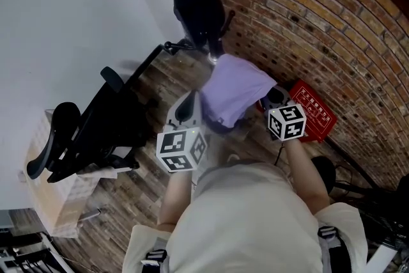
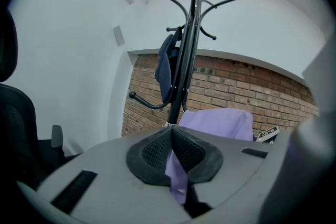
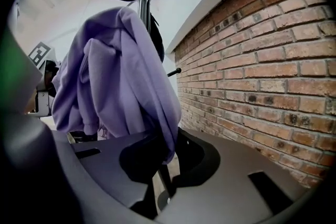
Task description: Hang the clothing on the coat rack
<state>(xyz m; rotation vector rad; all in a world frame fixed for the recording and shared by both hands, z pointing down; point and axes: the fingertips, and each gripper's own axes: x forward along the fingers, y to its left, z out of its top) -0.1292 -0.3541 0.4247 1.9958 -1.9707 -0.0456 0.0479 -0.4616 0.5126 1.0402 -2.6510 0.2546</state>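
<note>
Now | purple garment (image 1: 236, 94) spans both | left gripper (image 2: 176, 153) clenched on its edge | right gripper (image 3: 164, 157) clenched on its fold

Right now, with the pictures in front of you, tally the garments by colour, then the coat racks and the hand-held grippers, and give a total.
Purple garment: 1
Dark blue garment: 1
Coat rack: 1
Grippers: 2, the left gripper and the right gripper
Total: 5
</note>
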